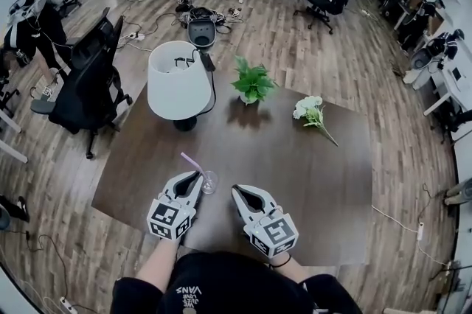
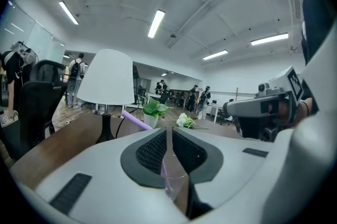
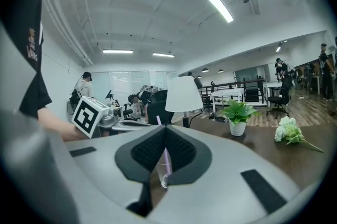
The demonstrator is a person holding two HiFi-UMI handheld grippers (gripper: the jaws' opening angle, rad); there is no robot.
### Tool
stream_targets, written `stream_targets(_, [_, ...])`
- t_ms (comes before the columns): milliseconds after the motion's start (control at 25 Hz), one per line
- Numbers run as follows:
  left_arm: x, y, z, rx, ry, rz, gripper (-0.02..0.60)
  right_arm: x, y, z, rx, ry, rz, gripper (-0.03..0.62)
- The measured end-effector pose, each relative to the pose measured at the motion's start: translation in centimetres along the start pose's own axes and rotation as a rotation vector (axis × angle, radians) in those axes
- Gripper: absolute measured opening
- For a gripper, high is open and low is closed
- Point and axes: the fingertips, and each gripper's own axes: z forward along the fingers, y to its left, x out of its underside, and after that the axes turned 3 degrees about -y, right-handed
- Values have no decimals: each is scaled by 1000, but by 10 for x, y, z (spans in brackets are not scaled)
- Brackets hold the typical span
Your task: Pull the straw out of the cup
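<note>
A small clear cup [image 1: 209, 182] stands on the brown table [image 1: 317, 187] near its front edge, with a purple straw [image 1: 192, 162] leaning out of it to the upper left. My left gripper [image 1: 198, 175] is shut with nothing in it, its tips right beside the cup and under the straw. In the left gripper view the cup [image 2: 171, 180] shows through the thin slit of the left gripper [image 2: 169, 131], and the straw [image 2: 136, 120] rises over the left jaw. My right gripper [image 1: 237, 191] is shut, a little to the cup's right. Past the right gripper [image 3: 165, 129] I see the cup [image 3: 163, 169] and the straw [image 3: 158, 121].
A white table lamp [image 1: 177, 80] stands at the table's back left, with its cord trailing. A potted plant [image 1: 252, 82] and a white flower sprig [image 1: 310, 110] lie further back. A black office chair [image 1: 92, 69] stands left of the table.
</note>
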Motion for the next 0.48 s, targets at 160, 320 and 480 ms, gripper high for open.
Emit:
stream_targets(160, [11, 6, 15, -1, 51, -38, 178, 0, -4, 0, 12, -1, 4, 17])
stream_targets(320, [15, 6, 18, -18, 56, -55, 218, -1, -9, -2, 23, 0, 8, 17])
stream_targets(480, [21, 9, 21, -17, 73, -63, 227, 0, -9, -1, 22, 3, 9, 17])
